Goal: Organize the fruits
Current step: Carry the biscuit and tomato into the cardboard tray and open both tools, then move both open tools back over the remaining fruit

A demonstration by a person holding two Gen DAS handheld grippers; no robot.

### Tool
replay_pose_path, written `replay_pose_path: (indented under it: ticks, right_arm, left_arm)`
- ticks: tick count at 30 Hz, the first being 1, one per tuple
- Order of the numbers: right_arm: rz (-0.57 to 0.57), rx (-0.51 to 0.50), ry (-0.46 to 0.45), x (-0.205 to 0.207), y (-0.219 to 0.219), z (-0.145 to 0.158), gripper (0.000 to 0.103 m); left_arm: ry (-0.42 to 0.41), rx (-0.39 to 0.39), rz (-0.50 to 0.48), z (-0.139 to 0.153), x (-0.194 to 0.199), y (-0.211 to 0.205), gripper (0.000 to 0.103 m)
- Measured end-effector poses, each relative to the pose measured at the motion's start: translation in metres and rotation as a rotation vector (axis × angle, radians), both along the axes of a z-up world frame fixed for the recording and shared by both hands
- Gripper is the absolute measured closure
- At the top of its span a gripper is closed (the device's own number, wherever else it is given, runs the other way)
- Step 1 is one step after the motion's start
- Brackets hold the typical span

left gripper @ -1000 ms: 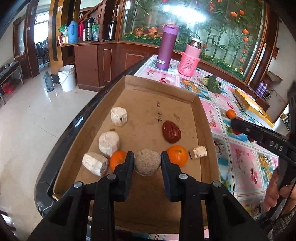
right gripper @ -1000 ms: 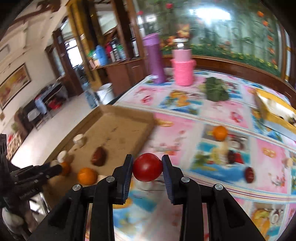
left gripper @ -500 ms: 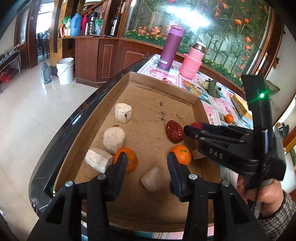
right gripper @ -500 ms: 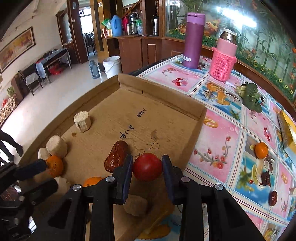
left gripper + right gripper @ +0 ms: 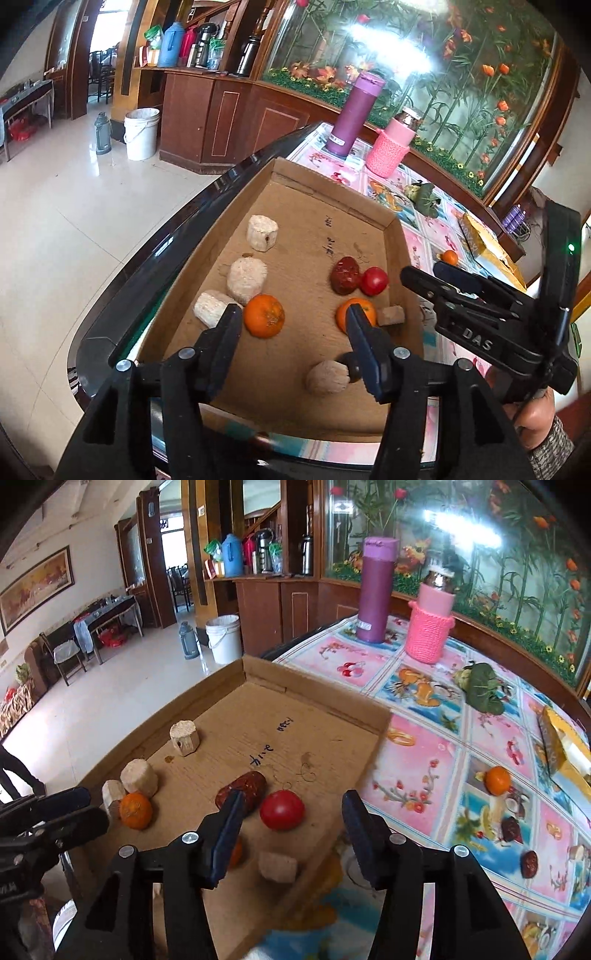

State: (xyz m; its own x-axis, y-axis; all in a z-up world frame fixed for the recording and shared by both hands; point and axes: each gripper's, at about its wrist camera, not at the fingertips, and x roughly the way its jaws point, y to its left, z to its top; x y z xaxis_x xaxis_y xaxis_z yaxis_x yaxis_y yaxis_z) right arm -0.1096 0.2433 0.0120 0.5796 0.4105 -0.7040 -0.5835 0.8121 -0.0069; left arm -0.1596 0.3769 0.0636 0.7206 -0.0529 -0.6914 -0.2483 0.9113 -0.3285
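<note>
A shallow cardboard tray [image 5: 317, 192] [image 5: 314, 686] lies on the table. In it are a red tomato [image 5: 374, 281] [image 5: 282, 809] beside a dark red date [image 5: 344, 275] [image 5: 242, 789], two oranges [image 5: 264, 315] [image 5: 364, 312], and several pale cut stalk pieces [image 5: 246, 278]. My left gripper [image 5: 293, 332] is open above the tray's near part, with a pale piece [image 5: 327, 377] lying below its right finger. My right gripper [image 5: 291, 812] is open and empty just behind the tomato; it shows in the left wrist view [image 5: 439, 277].
On the patterned tablecloth [image 5: 443, 709] stand a purple flask [image 5: 377, 590] and a pink knit-covered jar [image 5: 430, 624]. A leaf-wrapped bundle [image 5: 480, 686], another orange [image 5: 498, 781], dark dates [image 5: 530, 863] and a yellow box [image 5: 565, 746] lie to the right. The table edge is left of the tray.
My right gripper has opened and let the tomato down in the tray beside the date. My left gripper has opened wider and drawn back from the pale piece it released.
</note>
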Motion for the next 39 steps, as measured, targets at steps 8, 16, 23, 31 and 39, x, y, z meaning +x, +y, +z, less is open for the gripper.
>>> replay_pose_path:
  ticks: [8,16,23,31,39]
  right_arm:
    - [-0.126,0.084,0.009,-0.022,-0.074,0.008,0.035]
    - [-0.262,0.155,0.022,-0.044,-0.152,0.008,0.035]
    - [-0.341,0.180,0.010,-0.052,-0.204,0.009,0.032]
    - [-0.399,0.189,0.041,-0.047,-0.238,-0.003,0.032]
    - [-0.421,0.187,0.077,-0.038,-0.246,-0.015,0.032]
  left_arm:
    - [0.002,0.066,-0.117,0.009,0.000,-0.050,0.043]
    - [-0.006,0.125,-0.225,0.020,-0.003,-0.105,0.043]
    - [0.000,0.167,-0.301,0.022,-0.002,-0.145,0.039]
    - [0.025,0.192,-0.337,0.017,0.007,-0.166,0.039]
    - [0.030,0.271,-0.329,0.013,0.012,-0.177,0.039]
